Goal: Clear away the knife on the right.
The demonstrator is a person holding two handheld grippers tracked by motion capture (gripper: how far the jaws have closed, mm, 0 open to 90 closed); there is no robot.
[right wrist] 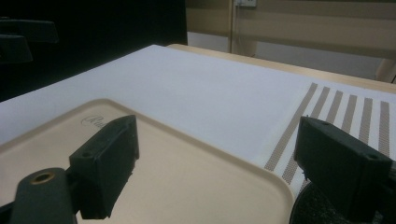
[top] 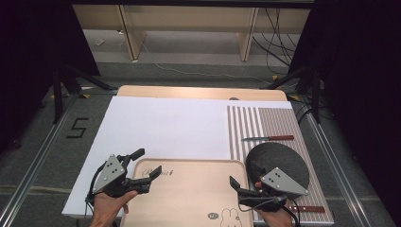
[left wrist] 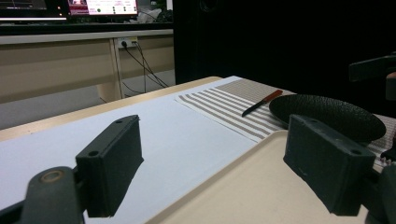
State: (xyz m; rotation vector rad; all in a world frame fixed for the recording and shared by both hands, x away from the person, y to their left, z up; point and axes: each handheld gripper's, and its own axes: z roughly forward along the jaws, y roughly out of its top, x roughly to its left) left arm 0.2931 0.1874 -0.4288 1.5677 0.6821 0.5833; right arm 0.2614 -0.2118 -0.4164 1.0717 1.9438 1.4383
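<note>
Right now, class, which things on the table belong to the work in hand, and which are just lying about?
In hand:
- beige tray, with the left hand-held gripper and right hand-held gripper open at its far corners
- black plate, beside the right one

Lying about:
- far knife
- near knife
- striped mat
- white sheet

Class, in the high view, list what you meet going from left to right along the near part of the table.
left gripper → tray → right gripper → black plate

Beige tray (top: pixel 189 198) lies flat on the table's near edge; black plate (top: pixel 283 161) just beside its right corner.
</note>
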